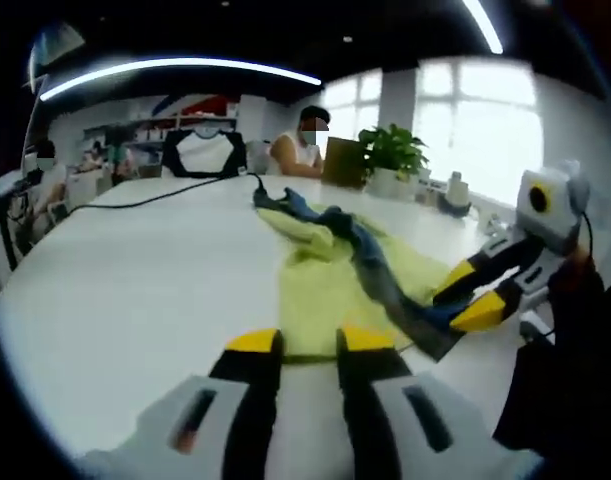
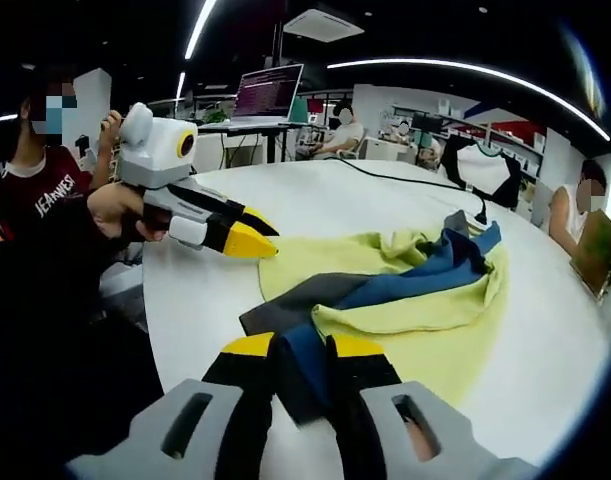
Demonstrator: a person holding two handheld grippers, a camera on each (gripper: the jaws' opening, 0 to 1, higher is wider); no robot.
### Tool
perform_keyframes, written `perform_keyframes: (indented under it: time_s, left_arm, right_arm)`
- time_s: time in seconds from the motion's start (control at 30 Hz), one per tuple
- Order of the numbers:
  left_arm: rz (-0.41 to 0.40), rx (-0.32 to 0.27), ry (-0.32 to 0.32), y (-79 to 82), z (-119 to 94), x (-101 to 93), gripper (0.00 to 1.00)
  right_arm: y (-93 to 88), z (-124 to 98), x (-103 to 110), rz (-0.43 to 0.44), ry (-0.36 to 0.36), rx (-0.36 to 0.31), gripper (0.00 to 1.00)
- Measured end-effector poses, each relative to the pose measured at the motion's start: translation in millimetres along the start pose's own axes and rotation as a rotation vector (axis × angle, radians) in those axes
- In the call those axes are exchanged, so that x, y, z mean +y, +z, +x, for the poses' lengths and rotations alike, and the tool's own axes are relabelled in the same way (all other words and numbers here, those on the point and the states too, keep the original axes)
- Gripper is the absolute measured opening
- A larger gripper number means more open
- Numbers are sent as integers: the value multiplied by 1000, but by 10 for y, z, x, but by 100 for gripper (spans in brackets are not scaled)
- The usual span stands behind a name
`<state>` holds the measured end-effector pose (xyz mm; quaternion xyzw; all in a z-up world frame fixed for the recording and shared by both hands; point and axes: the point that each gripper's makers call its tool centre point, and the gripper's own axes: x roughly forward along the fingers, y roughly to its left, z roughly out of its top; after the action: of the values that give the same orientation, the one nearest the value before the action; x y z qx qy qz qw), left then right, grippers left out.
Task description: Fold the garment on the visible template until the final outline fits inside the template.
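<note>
The garment (image 2: pixel 425 300) is pale yellow-green with blue and dark grey bands, lying on a plain white table (image 1: pixel 135 280). Both grippers, left (image 1: pixel 310 345) and right (image 2: pixel 303 350), are white-bodied with black jaws tipped in yellow.

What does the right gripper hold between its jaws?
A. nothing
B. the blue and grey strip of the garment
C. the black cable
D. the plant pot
B: in the right gripper view the right gripper is closed on the blue and grey strip of the garment.
</note>
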<state>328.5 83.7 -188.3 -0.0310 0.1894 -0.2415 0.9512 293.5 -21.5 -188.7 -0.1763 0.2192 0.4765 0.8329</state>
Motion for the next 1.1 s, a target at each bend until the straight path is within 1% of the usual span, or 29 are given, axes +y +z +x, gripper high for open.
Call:
perform_keyframes:
  time_s: [0.03, 0.07, 0.13, 0.23, 0.27, 0.4, 0.43, 0.5, 0.53, 0.6, 0.7, 0.77, 0.83, 0.93, 1.0, 1.1]
  left_arm:
    - [10, -16, 0, 29, 0, 2, 24]
    - [8, -2, 1, 11, 0, -4, 24]
    - [17, -4, 2, 10, -5, 10, 23]
    - [36, -2, 23, 7, -15, 44, 18]
    - [33, -3, 28, 6, -16, 52, 16]
    - [33, -15, 28, 13, -11, 73, 15]
    - [56, -13, 27, 11, -9, 70, 14]
    - [104, -8, 63, 7, -4, 99, 11]
    - [109, -8, 65, 6, 0, 94, 10]
    - [96, -7, 58, 4, 3, 80, 8]
    - [98, -9, 47, 1, 10, 55, 5]
    - [115, -4, 49, -2, 7, 40, 5]
    - [130, 0, 48, -5, 5, 27, 5]
    - [136, 4, 43, -8, 0, 17, 5]
    - [135, 6, 37, -10, -10, 4, 5]
    - [138, 9, 32, -14, -20, -7, 4]
  right_arm:
    - [-4, 8, 0, 2, 1, 1, 16]
    - [-9, 14, 0, 4, 2, 2, 16]
    - [-14, 20, 2, 8, 6, 3, 15]
    - [-12, 21, 5, 15, 11, 0, 13]
    - [-13, 25, 22, 35, 27, -3, 12]
    - [-18, 33, 10, 58, 26, -10, 9]
    - [-20, 31, -2, 60, 23, -11, 7]
    - [-19, 29, -23, 78, 21, -17, 5]
    - [-22, 29, -30, 83, 21, -18, 4]
    - [-26, 31, -37, 81, 21, -22, 2]
    - [-23, 30, -47, 87, 8, -35, 1]
    - [-4, 21, -43, 56, -1, -49, 0]
    - [-2, 19, -38, 54, -1, -50, 0]
    - [32, 0, -56, 82, 0, -70, 0]
    - [73, -31, -66, 133, 7, -92, 0]
    - [85, -61, -89, 141, 11, -90, 0]
